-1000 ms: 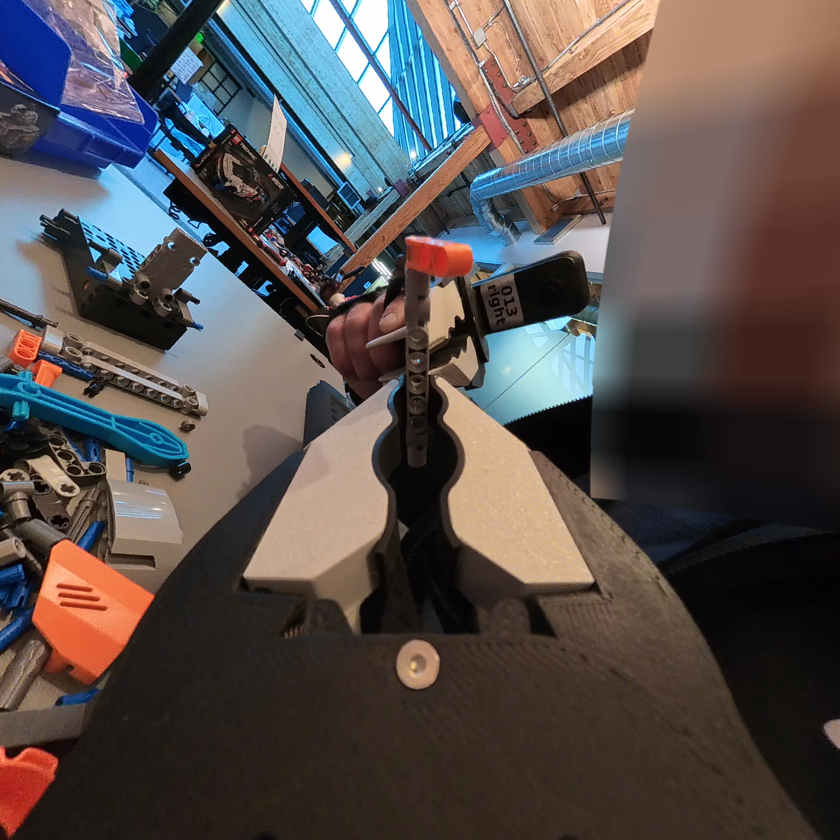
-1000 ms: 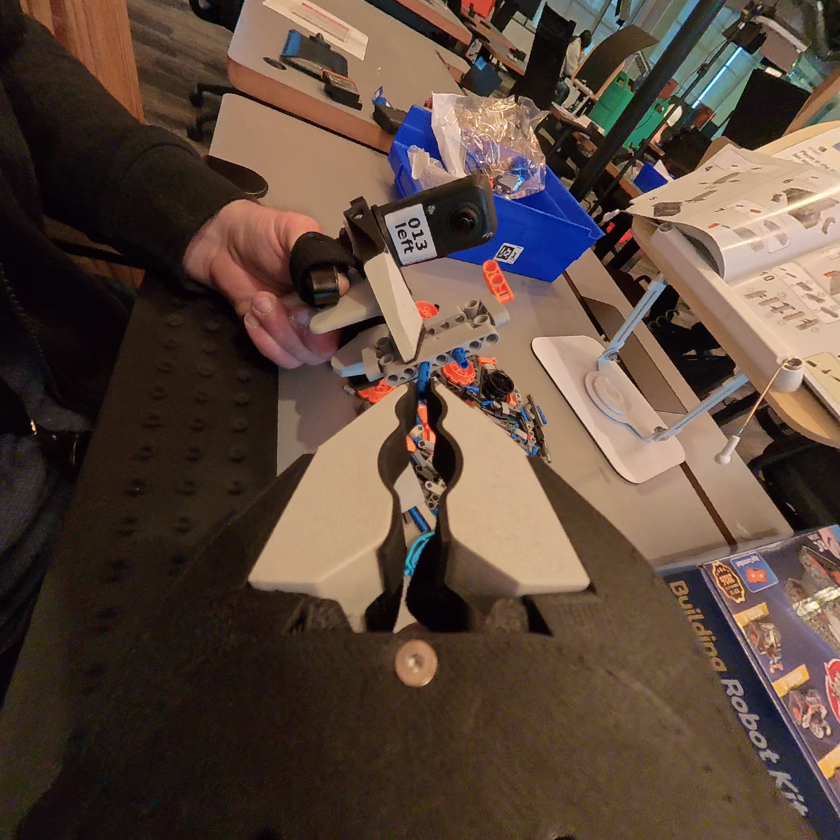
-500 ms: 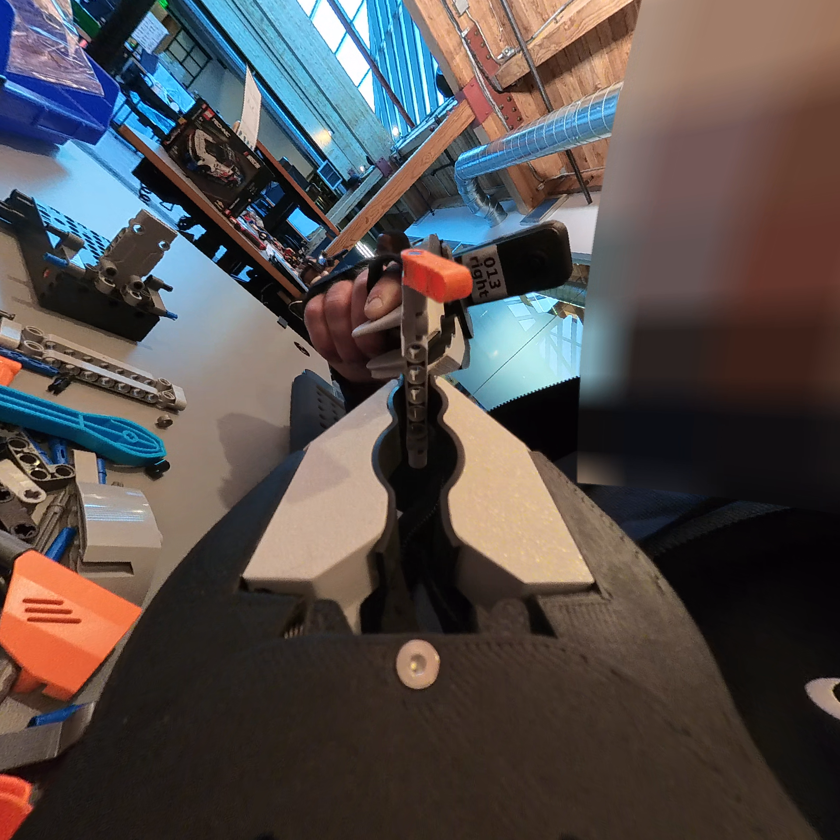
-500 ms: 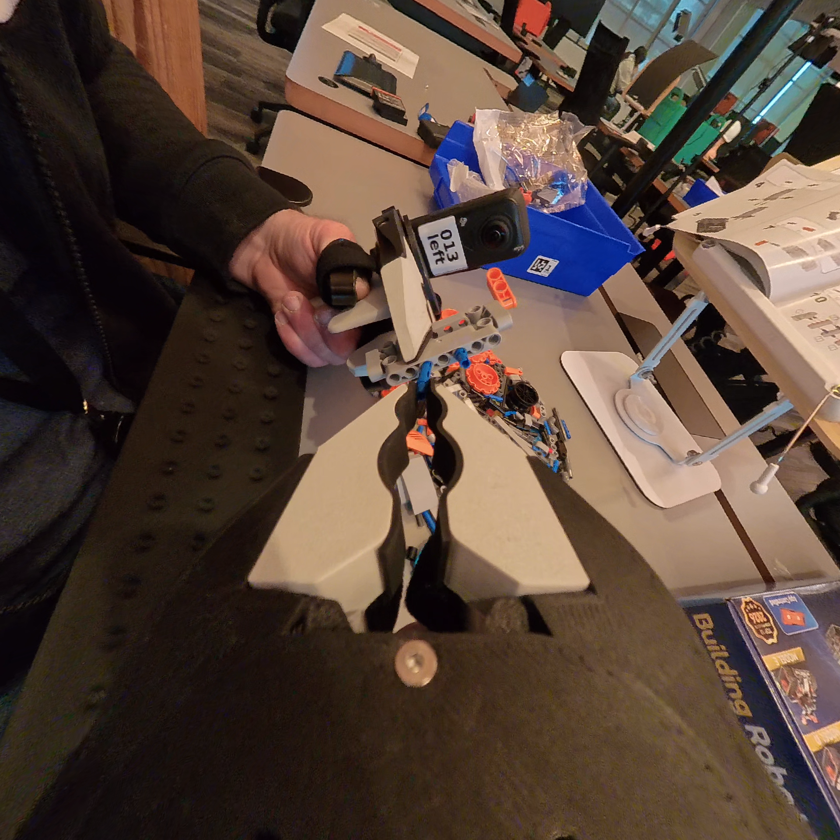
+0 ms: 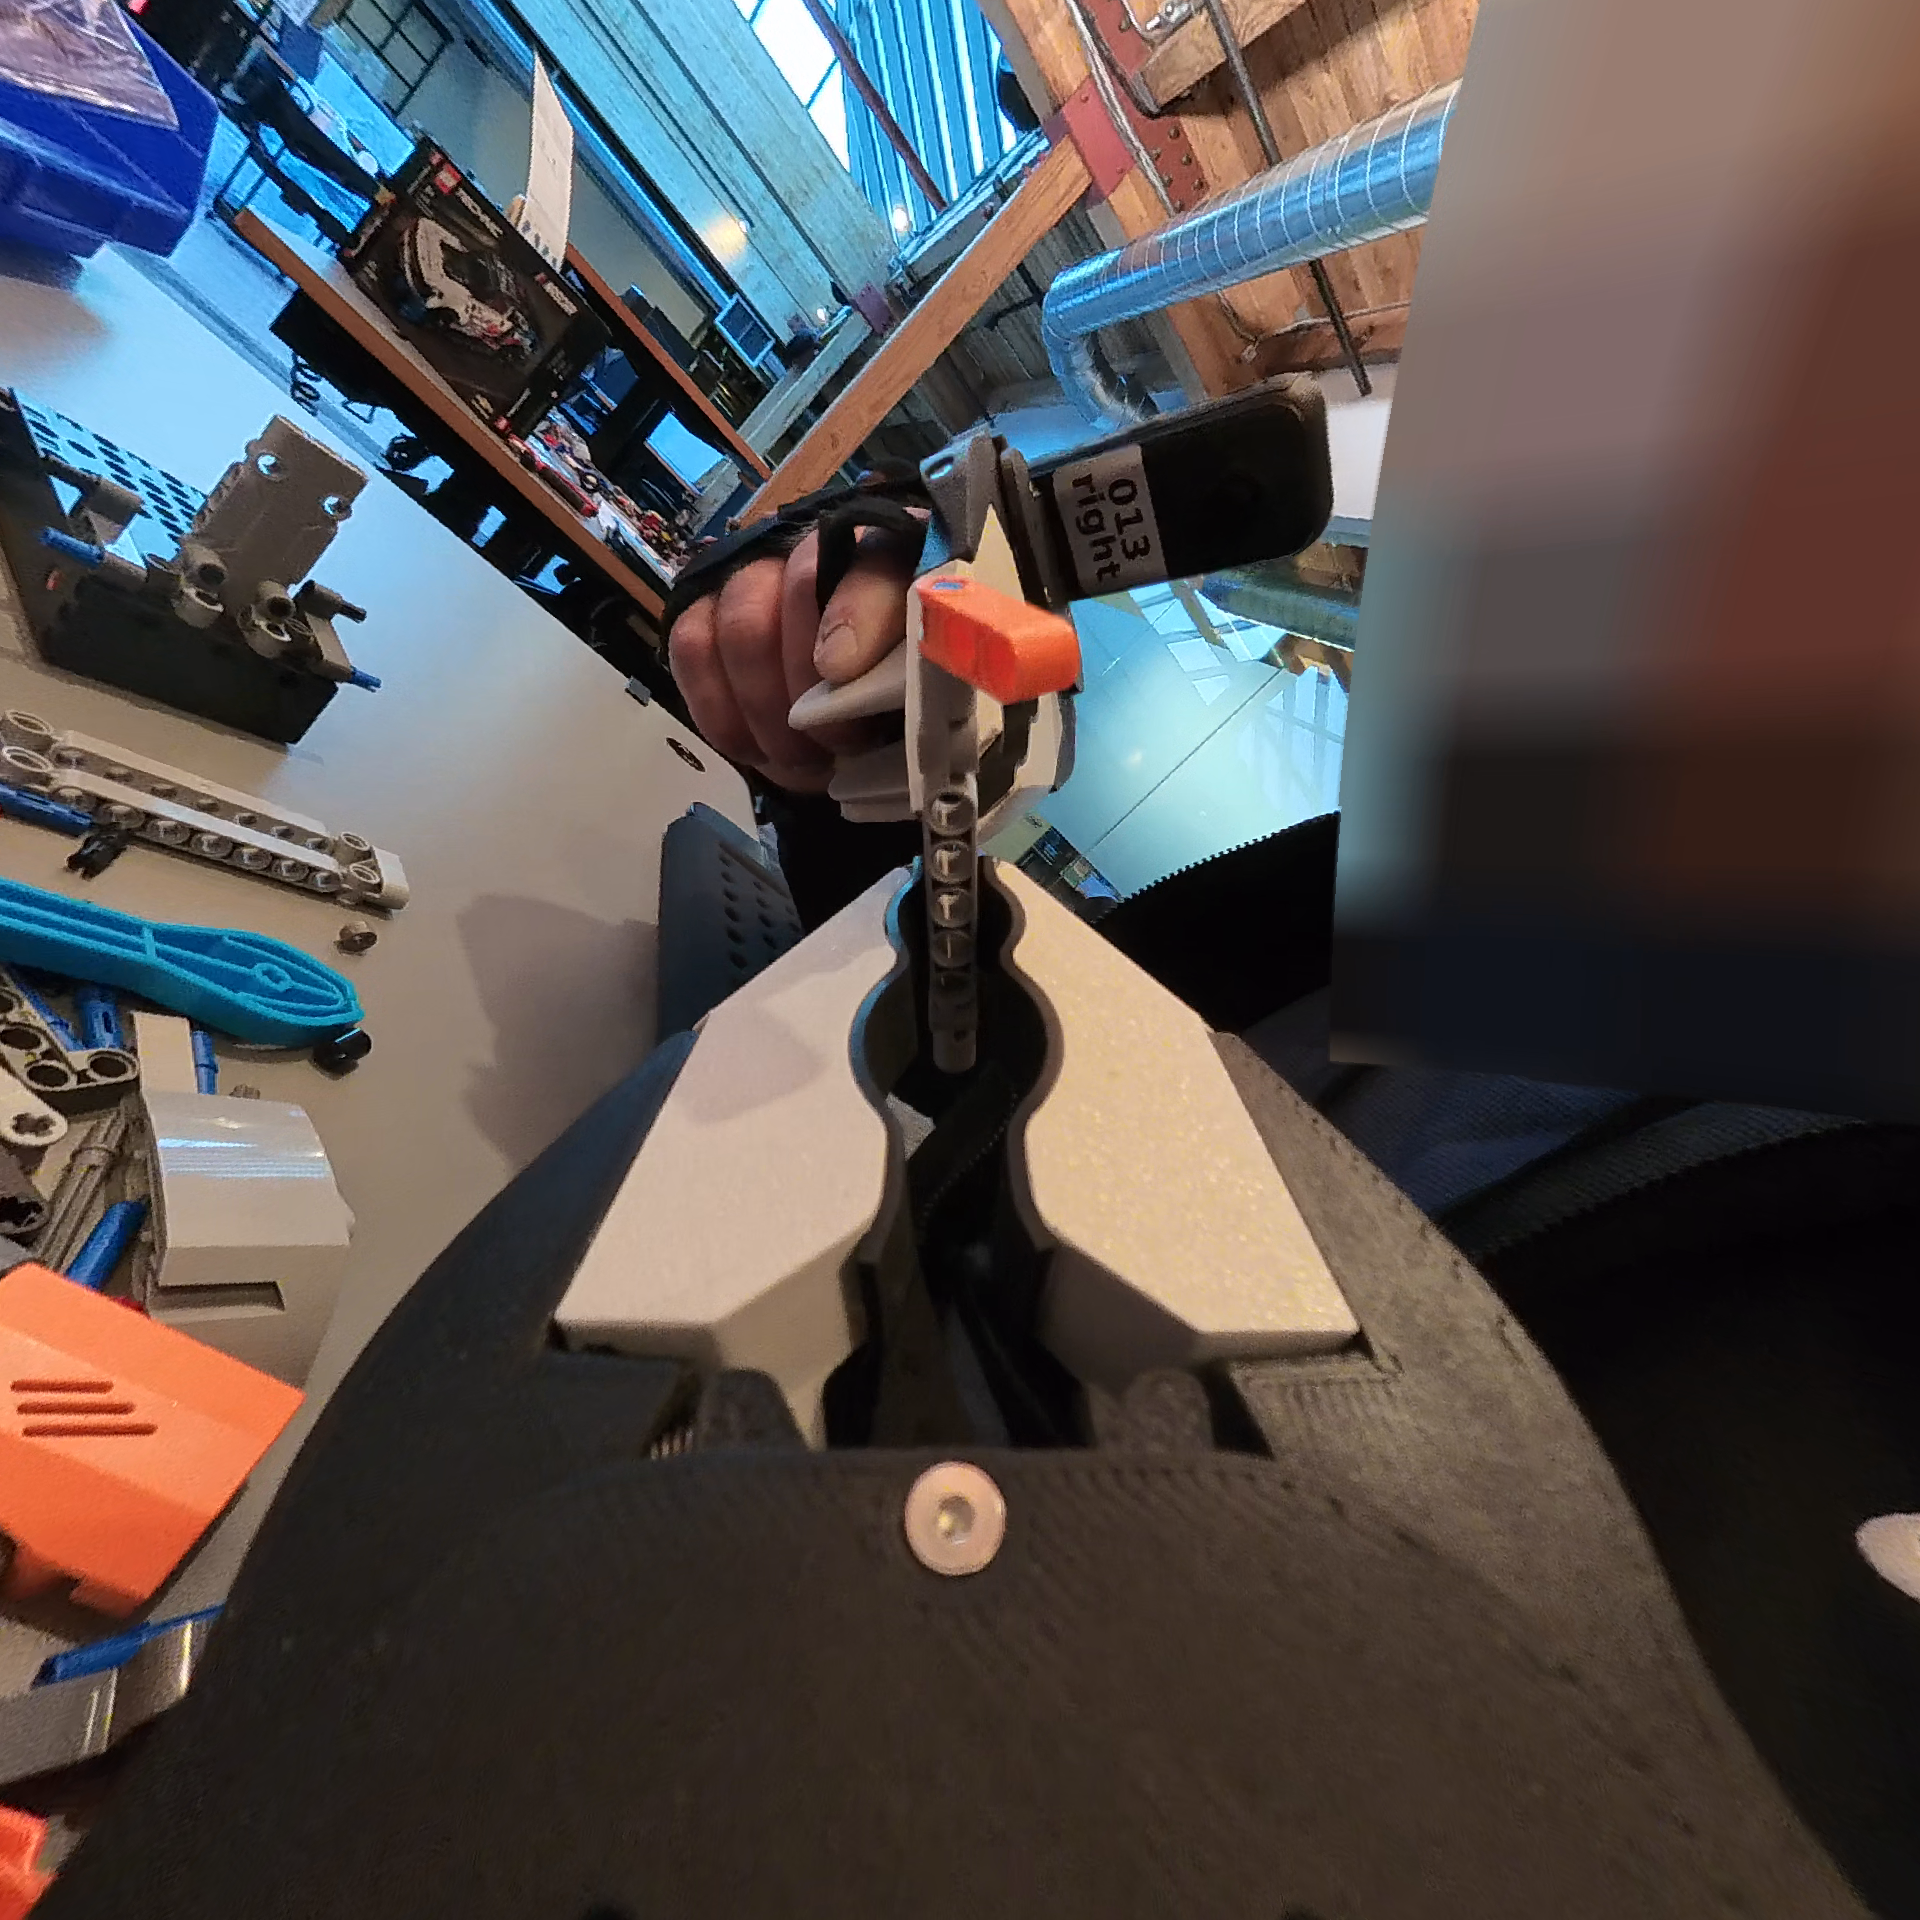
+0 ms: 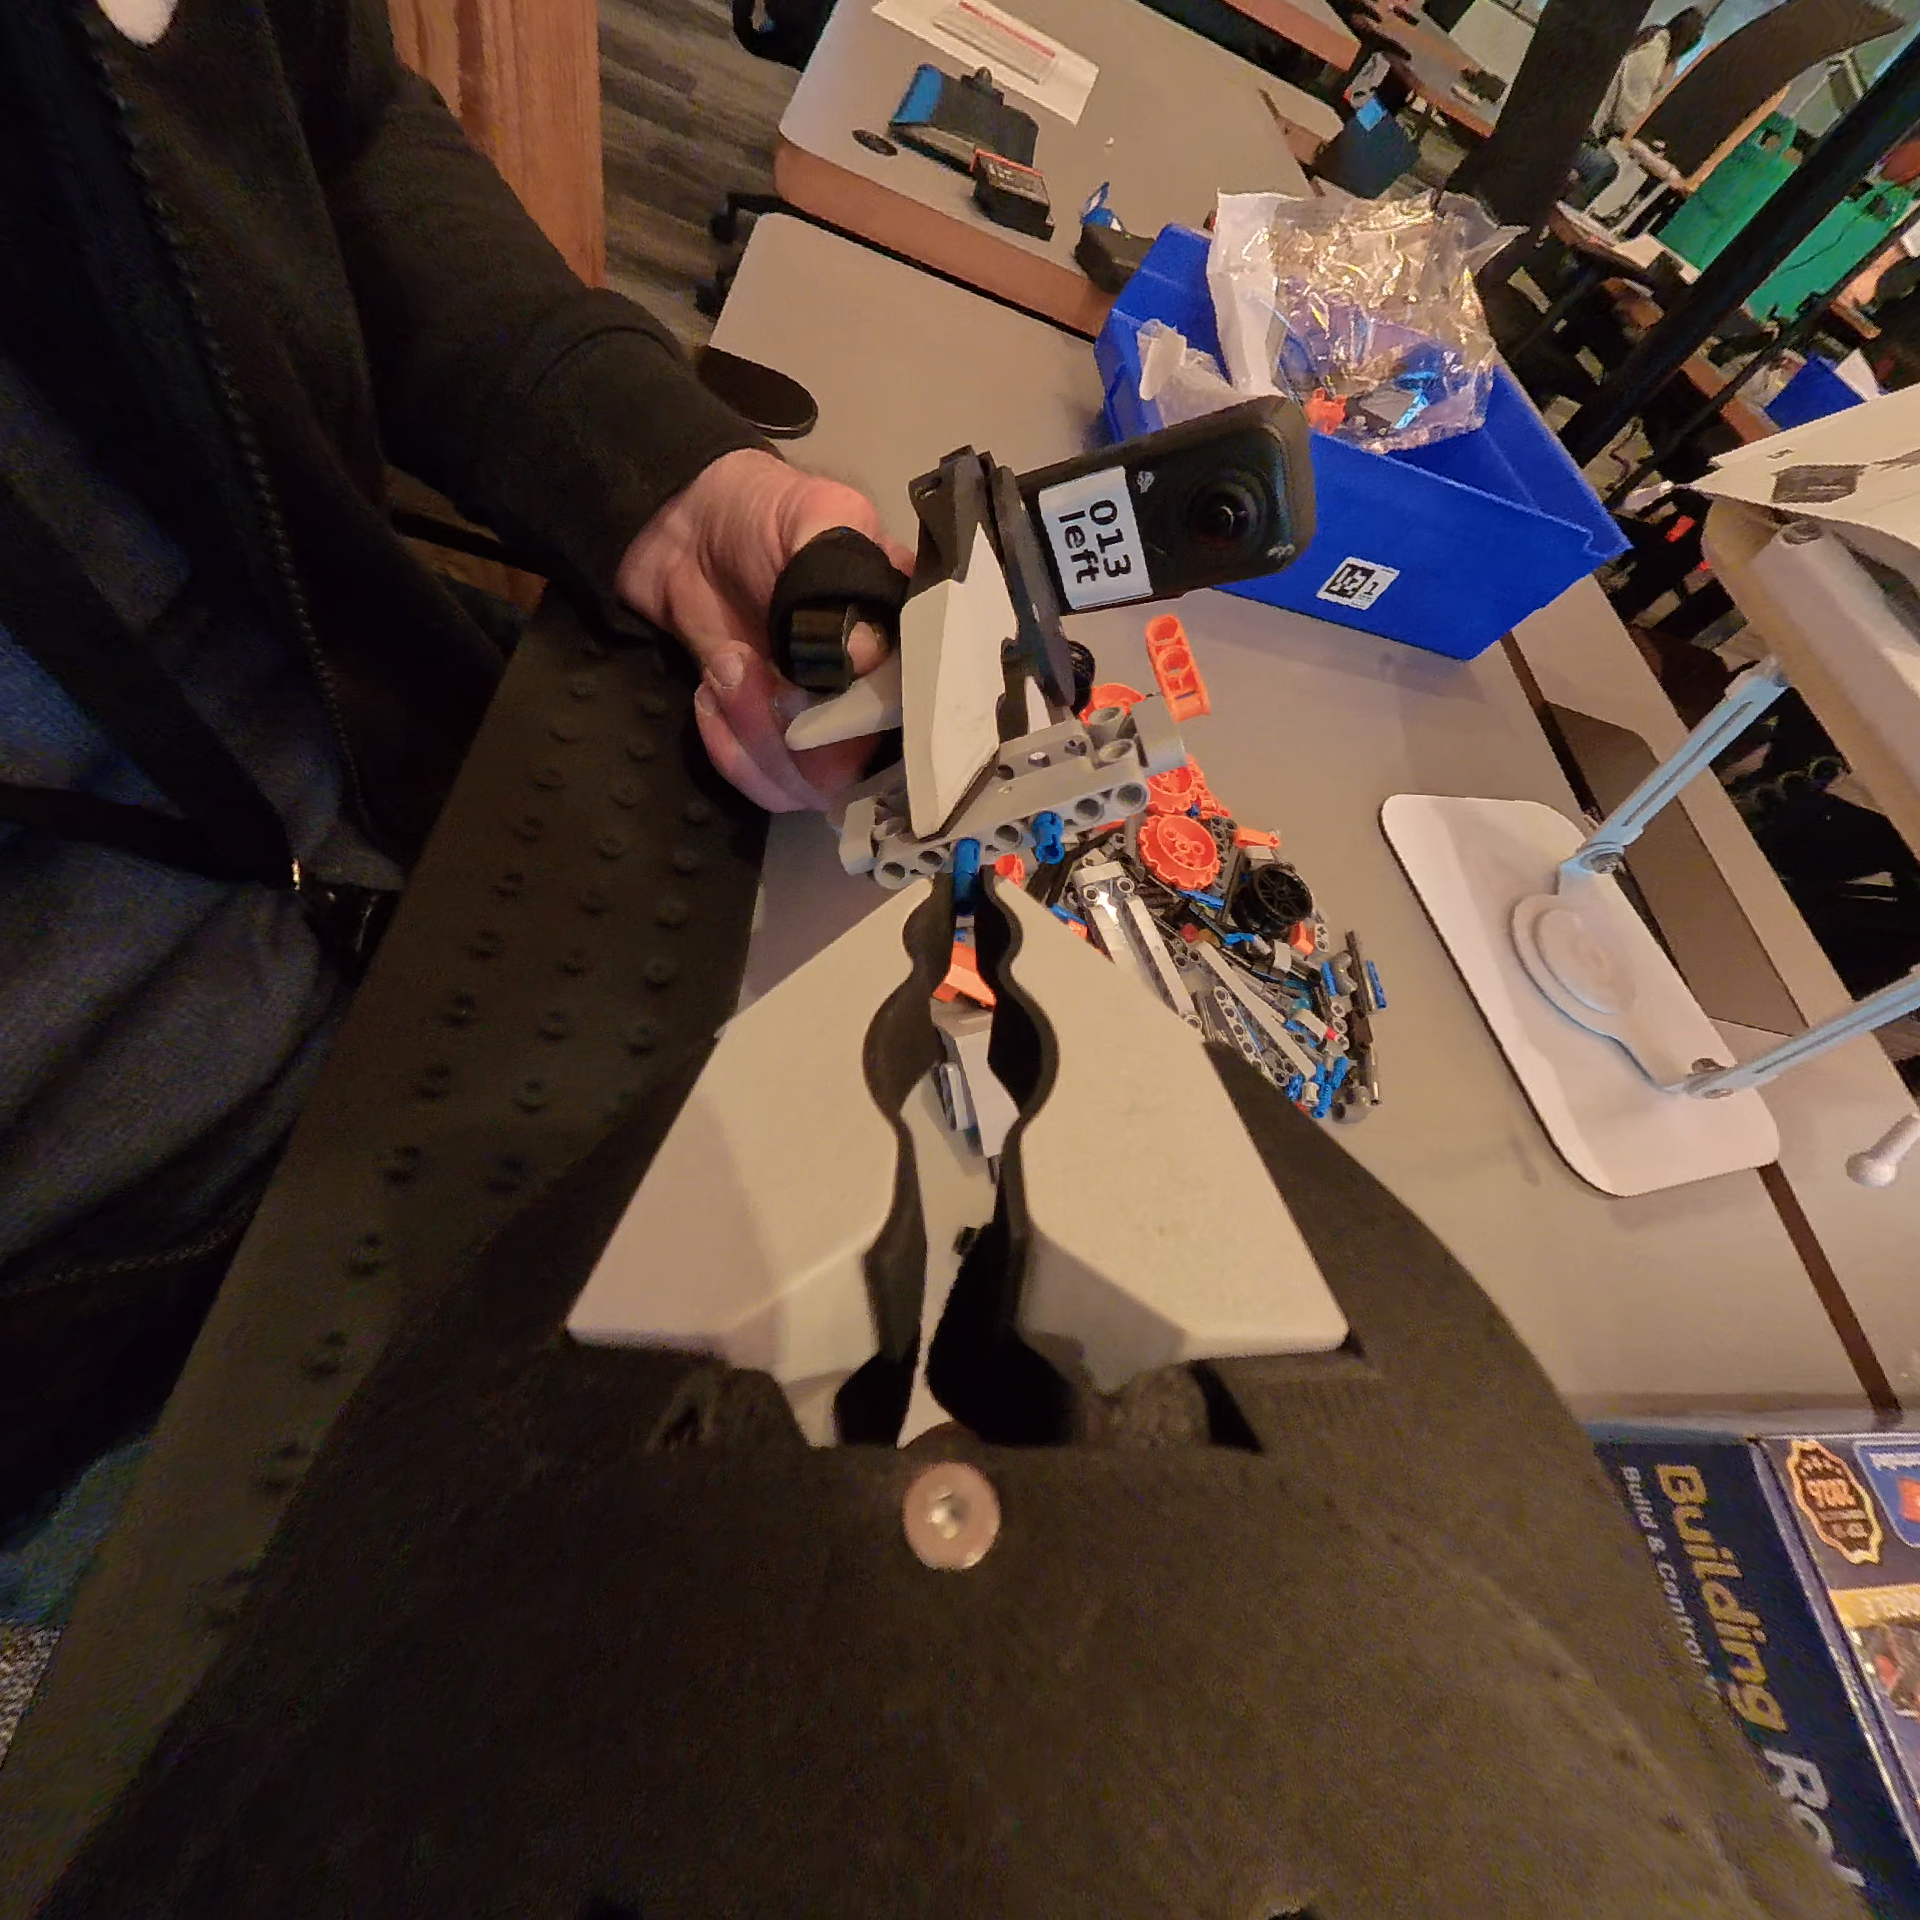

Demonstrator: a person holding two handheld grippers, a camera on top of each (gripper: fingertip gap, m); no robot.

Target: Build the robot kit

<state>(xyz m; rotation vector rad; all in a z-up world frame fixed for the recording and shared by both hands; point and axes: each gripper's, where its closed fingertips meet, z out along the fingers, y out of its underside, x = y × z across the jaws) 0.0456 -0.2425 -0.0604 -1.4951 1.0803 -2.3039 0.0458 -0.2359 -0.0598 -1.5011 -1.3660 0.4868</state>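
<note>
My left gripper (image 5: 951,883) is shut on a grey studless beam (image 5: 951,935) that stands up from its tips, with an orange piece (image 5: 992,634) at the top. In the right wrist view the left gripper (image 6: 966,769) holds this grey beam assembly (image 6: 1081,774) above the table. My right gripper (image 6: 964,899) is just below the assembly, shut on a blue pin (image 6: 964,860) that sticks out of the beam's underside. From the left wrist view the right gripper's fingers (image 5: 1023,748) are mostly hidden behind the beam.
A pile of orange, grey, blue and black parts (image 6: 1195,914) lies on the grey table (image 6: 935,343). Behind it is a blue bin (image 6: 1403,520), with a white stand base (image 6: 1558,987) at right and a printed box (image 6: 1818,1662). A turquoise piece (image 5: 187,956), long beam (image 5: 208,821) and orange panel (image 5: 104,1455) lie left. My left and right fingertips are right by each other.
Both grippers stay shut and close together. The views have swung a little, and the right gripper shows slightly nearer and larger behind the assembly.
</note>
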